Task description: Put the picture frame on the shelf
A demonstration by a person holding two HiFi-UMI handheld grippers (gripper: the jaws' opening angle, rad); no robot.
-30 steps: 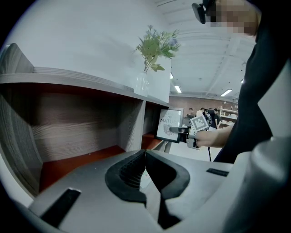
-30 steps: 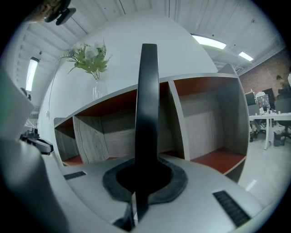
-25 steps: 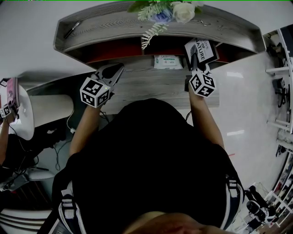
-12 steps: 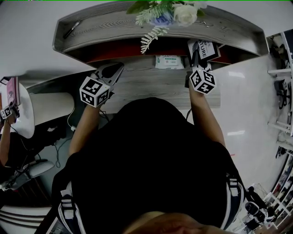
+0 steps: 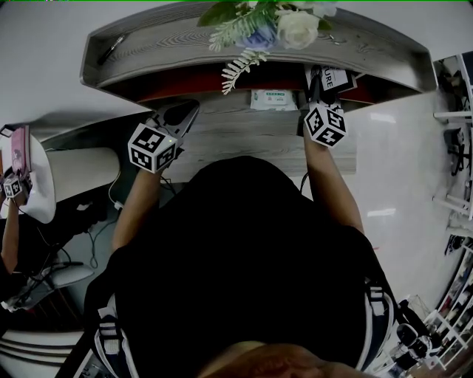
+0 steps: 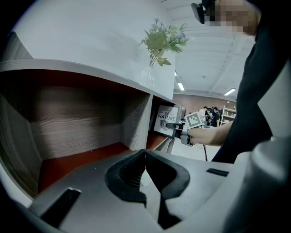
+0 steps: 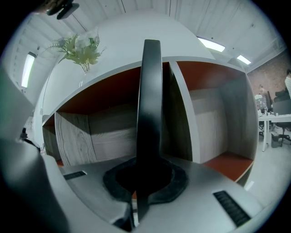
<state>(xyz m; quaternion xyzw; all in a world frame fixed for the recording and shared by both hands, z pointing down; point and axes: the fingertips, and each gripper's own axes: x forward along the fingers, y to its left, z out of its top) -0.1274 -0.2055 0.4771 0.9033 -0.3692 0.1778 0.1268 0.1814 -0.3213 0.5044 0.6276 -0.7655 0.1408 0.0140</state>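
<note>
At the shelf (image 5: 185, 40), "OF NATURE" picture frame (image 6: 166, 120) pinched in right gripper (image 7: 144, 182); left gripper (image 6: 145, 157) closed.

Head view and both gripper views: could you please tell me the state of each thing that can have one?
black-framed picture: upright, gripped edge-on, at the shelf's opening.
right claw: shut on the black-framed picture.
left claw: shut, empty.
vase of white and blue flowers: upright on top of the grey wood-grain shelf.
</note>
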